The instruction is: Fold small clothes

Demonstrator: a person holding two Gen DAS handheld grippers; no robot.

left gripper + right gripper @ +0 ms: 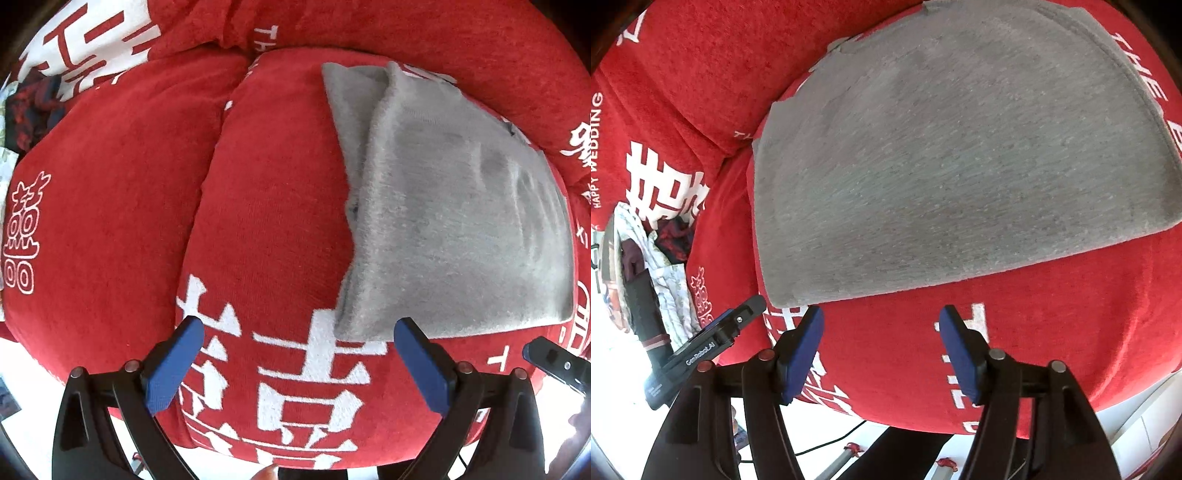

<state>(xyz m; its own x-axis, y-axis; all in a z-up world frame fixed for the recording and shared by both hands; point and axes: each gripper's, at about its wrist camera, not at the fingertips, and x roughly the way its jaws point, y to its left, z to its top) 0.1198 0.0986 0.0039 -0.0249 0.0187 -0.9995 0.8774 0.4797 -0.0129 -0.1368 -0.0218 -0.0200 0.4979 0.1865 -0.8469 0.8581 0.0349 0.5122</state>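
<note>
1. While both tools were held above the near edge of the red sofa cover [110, 206], the folded grey garment [454, 206] was seen lying flat on the seat cushion, ahead of them.
2. The left tool [299, 363] was held wide open, with nothing between its blue pads [173, 365]; its right pad was seen just beside the garment's near left corner, though contact could not be judged.
3. The right tool [881, 350] was likewise spread wide and empty, just short of the garment's near edge [960, 147].
4. In the left wrist view, an under layer of the garment was shown projecting to the left beyond the top layer.
5. White characters [306, 373] were printed on the cover below the tools.
6. A heap of patterned clothes [661, 254] was visible at the far left of the right wrist view, well apart from the grey garment.
</note>
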